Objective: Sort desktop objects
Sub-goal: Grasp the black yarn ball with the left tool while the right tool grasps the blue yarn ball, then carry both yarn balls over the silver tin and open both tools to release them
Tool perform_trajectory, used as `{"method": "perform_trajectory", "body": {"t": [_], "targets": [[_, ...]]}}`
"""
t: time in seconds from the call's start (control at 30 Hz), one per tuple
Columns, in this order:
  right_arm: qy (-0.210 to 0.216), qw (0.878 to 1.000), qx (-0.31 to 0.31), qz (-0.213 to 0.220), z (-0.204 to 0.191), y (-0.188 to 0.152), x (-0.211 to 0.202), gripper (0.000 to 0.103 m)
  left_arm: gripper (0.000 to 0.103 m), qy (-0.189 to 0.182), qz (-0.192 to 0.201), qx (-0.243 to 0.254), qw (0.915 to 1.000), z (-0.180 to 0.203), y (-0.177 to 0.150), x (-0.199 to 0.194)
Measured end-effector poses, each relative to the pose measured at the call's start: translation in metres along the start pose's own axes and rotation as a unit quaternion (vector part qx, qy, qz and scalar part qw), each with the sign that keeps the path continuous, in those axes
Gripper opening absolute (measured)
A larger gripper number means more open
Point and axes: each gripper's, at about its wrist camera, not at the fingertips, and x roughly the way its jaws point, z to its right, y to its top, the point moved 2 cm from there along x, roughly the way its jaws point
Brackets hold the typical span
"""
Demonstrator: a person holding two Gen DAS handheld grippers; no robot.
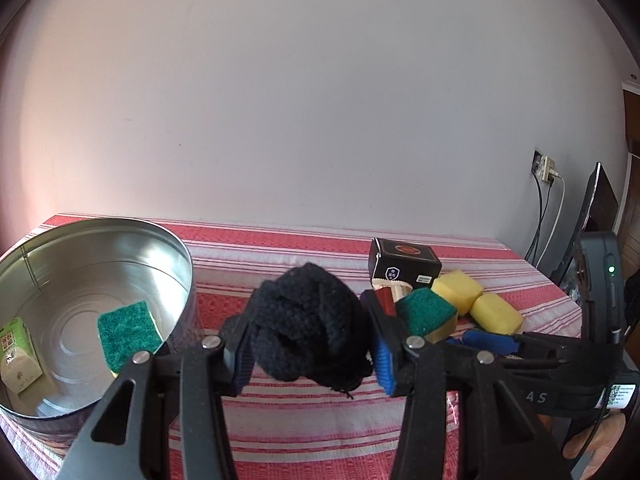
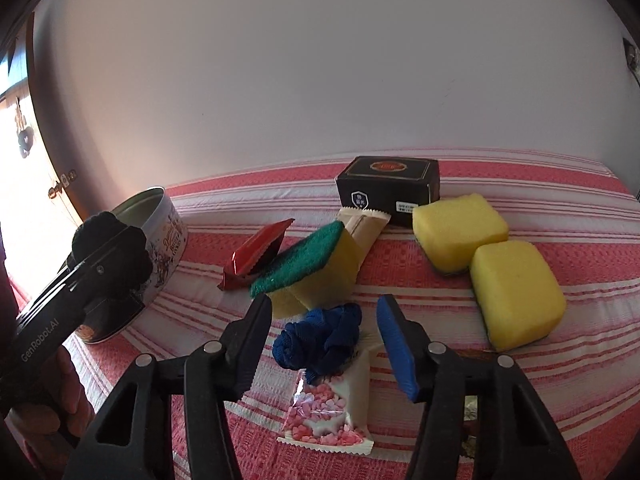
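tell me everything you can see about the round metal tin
The round metal tin stands upright and open, with no lid in view, at the left end of the red striped cloth. Its inside is bare shiny silver with ringed ridges in the floor; the right wrist view shows a printed picture and lettering on its outer wall. Inside lie a green-topped sponge and a small green and white packet against the wall. The left gripper, shut on a black knitted bundle, is beside it.

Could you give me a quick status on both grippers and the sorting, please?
Left gripper shut on black knit ball, beside tin. Right gripper open around blue knit ball, pads not touching. Candy packet under it.
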Motion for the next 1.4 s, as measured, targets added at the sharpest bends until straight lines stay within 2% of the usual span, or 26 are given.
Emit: {"method": "perform_trajectory", "body": {"t": [0.13,0.23,0.37,0.47,0.6,0.73,0.83,1.03,1.23,1.4], "targets": [[0.002,0.999,0.001,-0.042,0.000,-0.003,0.017,0.058,0.047,0.001,-0.002,0.004,1.0000,0.002,-0.001,0.000],[0.007,0.999,-0.003,-0.054,-0.005,-0.003,0.022,0.046,0.047,0.002,-0.002,0.004,1.0000,0.003,-0.001,0.000],[0.012,0.999,0.005,-0.053,-0.003,-0.003,0.023,0.045,0.047,0.003,-0.003,-0.002,1.0000,0.001,-0.001,0.000],[0.017,0.999,0.022,-0.026,0.004,-0.002,0.013,0.045,0.047,0.003,-0.003,-0.007,1.0000,-0.001,-0.001,-0.001],[0.017,0.998,0.020,0.058,0.004,-0.001,-0.021,0.045,0.047,0.004,-0.001,-0.008,1.0000,-0.001,-0.001,-0.002],[-0.035,0.990,-0.014,0.138,-0.009,-0.001,-0.048,0.045,0.047,0.004,0.007,-0.007,0.9999,0.000,-0.001,-0.005],[-0.064,0.982,-0.037,0.175,-0.017,-0.002,-0.062,0.045,0.047,0.005,0.009,-0.016,0.9998,-0.004,-0.001,-0.006],[-0.080,0.977,-0.053,0.193,-0.026,0.000,-0.071,0.045,0.047,0.005,0.013,-0.031,0.9994,-0.011,-0.001,-0.007],[-0.088,0.974,-0.056,0.201,-0.032,-0.001,-0.078,0.045,0.047,0.020,0.021,-0.025,0.9993,-0.013,0.002,-0.011],[-0.073,0.977,-0.052,0.192,-0.036,0.003,-0.076,0.045,0.047,0.051,0.023,-0.016,0.9983,-0.025,0.006,-0.026]]}}
